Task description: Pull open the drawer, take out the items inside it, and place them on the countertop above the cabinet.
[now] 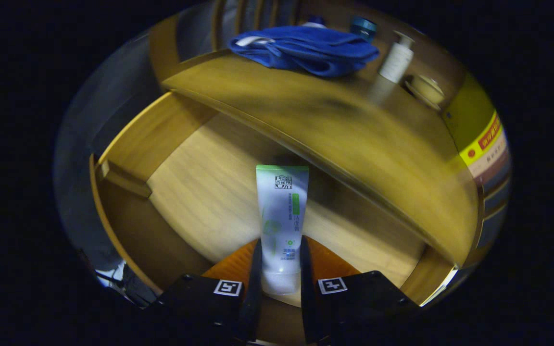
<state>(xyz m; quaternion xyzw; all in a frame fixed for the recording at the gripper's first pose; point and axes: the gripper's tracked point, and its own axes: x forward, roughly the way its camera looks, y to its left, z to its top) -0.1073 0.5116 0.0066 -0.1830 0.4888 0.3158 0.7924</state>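
The hand-held gripper (280,269) has both fingers pressed on the lower, cap end of a white and green cosmetic tube (281,221). The tube stands up between the fingers, its flat crimped end pointing away from them, over the pale wooden floor of the open drawer (200,192). Whether the tube is lifted clear of the drawer floor cannot be told from this angle.

Beyond and above the drawer runs the wooden table (315,120) on top of the cabinet. At its far side lie a folded blue towel (306,50), a white pump bottle (396,60), a small round dish (427,89) and a teal-capped jar (363,26). The near stretch of the table looks bare, so it is probably the easiest place to set the tube down.

The tube is likely light, with soft plastic walls that give under pressure and a smooth, somewhat slippery skin. A hold near the cap, where the body is stiffest and roundest, seems the soundest choice. Squeezing the middle could dent it or let it slide. Held low like this, the long upper part may swing if the move is quick.
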